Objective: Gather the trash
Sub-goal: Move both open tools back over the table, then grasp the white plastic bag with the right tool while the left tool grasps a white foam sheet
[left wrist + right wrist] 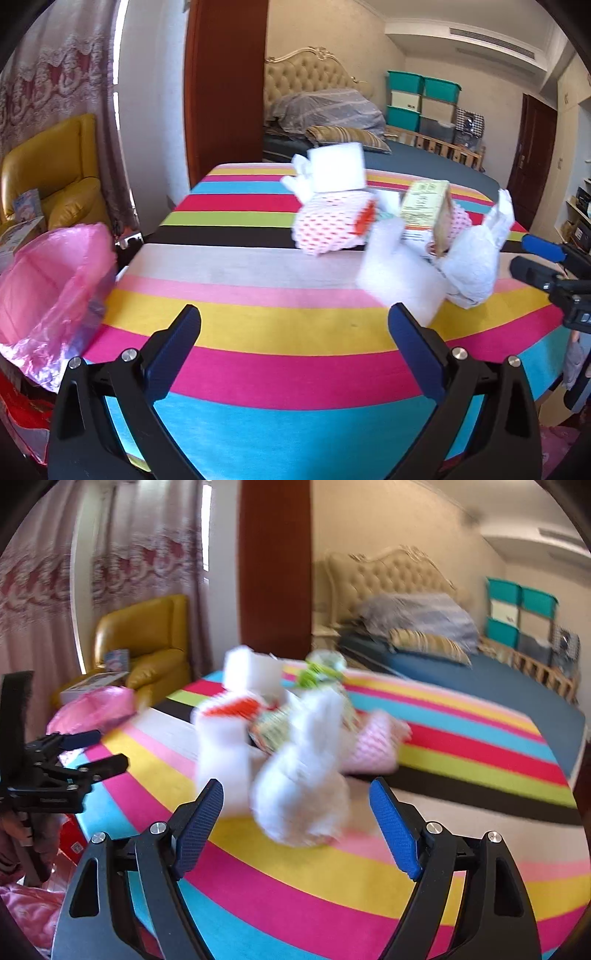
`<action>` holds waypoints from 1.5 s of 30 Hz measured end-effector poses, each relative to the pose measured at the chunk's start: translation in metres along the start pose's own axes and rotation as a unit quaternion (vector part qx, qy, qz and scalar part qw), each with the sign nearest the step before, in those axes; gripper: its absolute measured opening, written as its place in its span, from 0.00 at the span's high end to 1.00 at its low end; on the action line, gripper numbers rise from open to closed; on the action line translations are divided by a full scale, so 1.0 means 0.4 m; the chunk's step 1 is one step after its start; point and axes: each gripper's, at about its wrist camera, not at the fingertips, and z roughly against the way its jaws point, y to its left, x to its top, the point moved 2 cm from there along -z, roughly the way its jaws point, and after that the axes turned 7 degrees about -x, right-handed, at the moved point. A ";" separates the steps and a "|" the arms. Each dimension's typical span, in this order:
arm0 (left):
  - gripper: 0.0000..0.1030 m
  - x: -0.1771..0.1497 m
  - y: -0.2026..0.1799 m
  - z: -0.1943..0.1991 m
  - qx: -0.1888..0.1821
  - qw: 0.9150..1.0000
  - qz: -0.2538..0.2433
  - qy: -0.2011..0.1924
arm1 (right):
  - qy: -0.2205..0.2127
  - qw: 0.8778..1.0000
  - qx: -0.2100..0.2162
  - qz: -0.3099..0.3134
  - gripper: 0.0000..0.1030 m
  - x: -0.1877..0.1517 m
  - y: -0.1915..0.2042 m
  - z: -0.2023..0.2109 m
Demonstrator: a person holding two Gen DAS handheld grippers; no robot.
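Both tongs are over the striped cloth (295, 354), and both are empty. The left tongs (295, 332) stand wide open with nothing between the blue pads. The trash pile lies ahead and to their right: a white crumpled bag (474, 266) nearest their right finger, a carton (424, 206) behind it, a dotted foam net (325, 225) further left, and a white block (338, 166) on top at the back. To the left of these tongs, off the cloth's edge, sits the pink bin bag (51, 284), mouth open.

The right tongs (297, 823) are also spread wide, gripping nothing; the white bag (303, 797) sits just ahead of the gap, apart from the pads. The picture is blurred, but a white block (221, 753) stands just beyond the left finger, and a pink net (376, 746) lies further ahead, right of the bag. The other tongs show far left at the cloth's edge, with the pink bag (96, 709) behind them.
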 end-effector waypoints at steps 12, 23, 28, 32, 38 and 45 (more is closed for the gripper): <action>0.05 0.003 -0.083 -0.068 -0.007 0.999 -0.022 0.031 | 0.072 0.997 0.012 -0.001 0.62 -0.012 0.013 -0.136; 0.05 0.041 -0.142 -0.110 -0.029 0.999 0.000 0.034 | 0.013 0.998 -0.009 -0.059 0.73 -0.034 -0.080 -0.051; 0.05 0.063 -0.184 -0.160 -0.017 0.999 0.005 0.040 | -0.005 0.997 -0.011 -0.074 0.73 -0.041 -0.101 -0.034; 0.05 0.074 -0.202 -0.204 0.006 0.998 0.012 0.056 | -0.011 0.996 -0.011 -0.082 0.73 -0.045 -0.110 -0.025; 0.09 0.064 -0.179 -0.257 0.034 0.994 0.031 0.096 | -0.013 0.996 -0.005 -0.087 0.73 -0.050 -0.122 -0.024; 0.40 0.042 -0.175 -0.188 -0.009 0.997 0.011 0.080 | -0.012 0.998 -0.011 -0.067 0.73 -0.051 -0.106 -0.029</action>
